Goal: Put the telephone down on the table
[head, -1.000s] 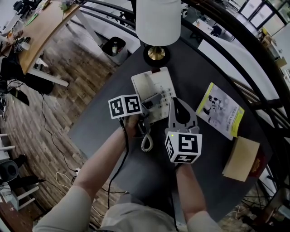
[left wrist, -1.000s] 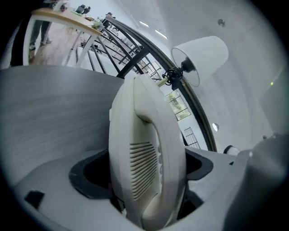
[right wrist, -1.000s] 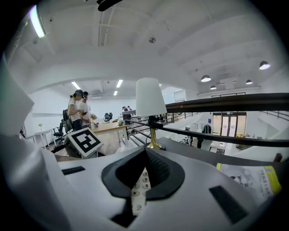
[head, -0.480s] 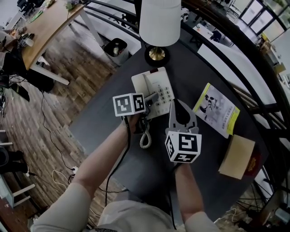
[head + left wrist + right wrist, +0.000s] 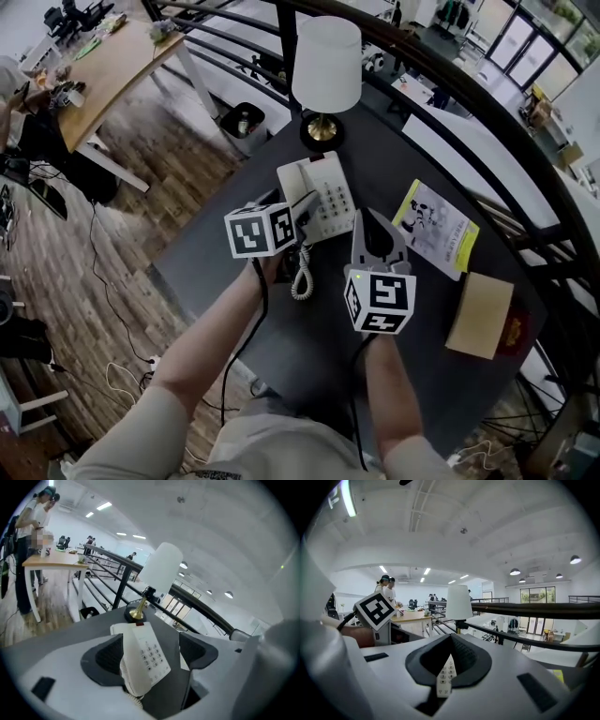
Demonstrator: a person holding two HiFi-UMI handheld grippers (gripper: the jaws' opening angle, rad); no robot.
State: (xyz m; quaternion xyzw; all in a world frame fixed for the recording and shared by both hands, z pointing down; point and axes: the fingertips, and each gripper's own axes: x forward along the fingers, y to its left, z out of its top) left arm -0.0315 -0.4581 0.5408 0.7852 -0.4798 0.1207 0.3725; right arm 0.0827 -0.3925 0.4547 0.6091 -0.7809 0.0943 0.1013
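Note:
The white telephone point(image 5: 323, 192) lies flat on the dark round table point(image 5: 216, 272), just in front of the lamp, with its coiled cord point(image 5: 302, 277) trailing toward me. My left gripper point(image 5: 305, 208) hovers at its near left corner. In the left gripper view the telephone point(image 5: 145, 656) shows between the wide jaws of the left gripper point(image 5: 152, 651), which are closing. The right pad stands apart from it. The left pad is close beside the handset edge. My right gripper point(image 5: 367, 217) is just right of the telephone, shut on nothing. Its keypad point(image 5: 445, 677) shows under the closed tips of the right gripper point(image 5: 451, 639).
A table lamp point(image 5: 325, 70) with a white shade and brass foot stands right behind the telephone. A yellow-edged booklet point(image 5: 436, 228) and a brown notebook point(image 5: 480, 314) lie to the right. A black railing point(image 5: 450, 75) curves behind the table.
Both grippers have risen above the table. The left one has also rolled. The telephone stays where it lay, and its cord now shows more fully.

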